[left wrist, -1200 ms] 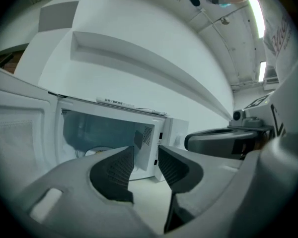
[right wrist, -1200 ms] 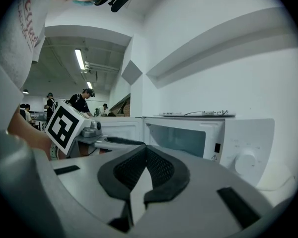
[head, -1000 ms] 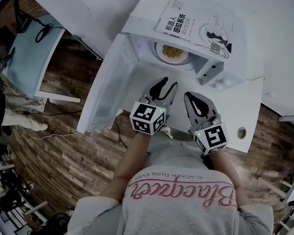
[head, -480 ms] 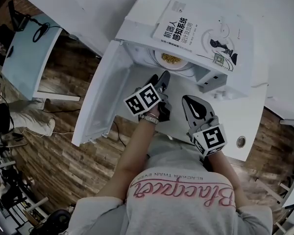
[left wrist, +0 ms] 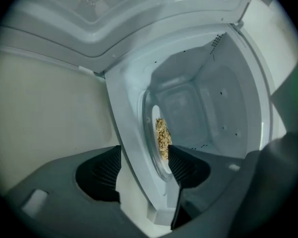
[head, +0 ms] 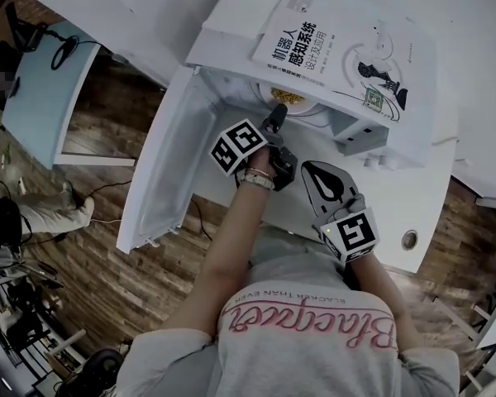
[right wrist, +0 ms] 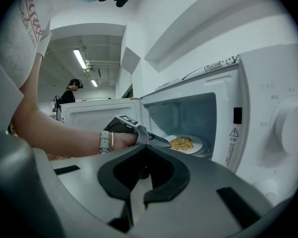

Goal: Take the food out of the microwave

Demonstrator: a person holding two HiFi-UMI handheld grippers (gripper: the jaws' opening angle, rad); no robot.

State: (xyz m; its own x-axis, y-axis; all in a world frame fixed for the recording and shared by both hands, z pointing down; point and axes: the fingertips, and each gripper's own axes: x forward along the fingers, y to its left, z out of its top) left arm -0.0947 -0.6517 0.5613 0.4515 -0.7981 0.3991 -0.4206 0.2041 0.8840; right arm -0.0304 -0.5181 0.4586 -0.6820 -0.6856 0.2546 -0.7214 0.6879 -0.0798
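STEP: reach into open microwave (head: 223, 31) | TARGET: plate (head: 306, 108) of food (head: 288, 98) inside | left gripper (head: 274, 122): fingers (left wrist: 97, 175) just opening, apart, plate rim apparently between, unclamped | right gripper (head: 312, 172): fingers together, empty | NEXT: advance, clamp rim, withdraw level

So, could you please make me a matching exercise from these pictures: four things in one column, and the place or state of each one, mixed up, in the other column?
Column A
1. book
2. food
3. door
4. right gripper

Column B
a. swung open
b. inside the microwave
c. lying on top of the microwave
d. shut and empty, outside the microwave

Right pairs: 1-c, 2-b, 3-a, 4-d
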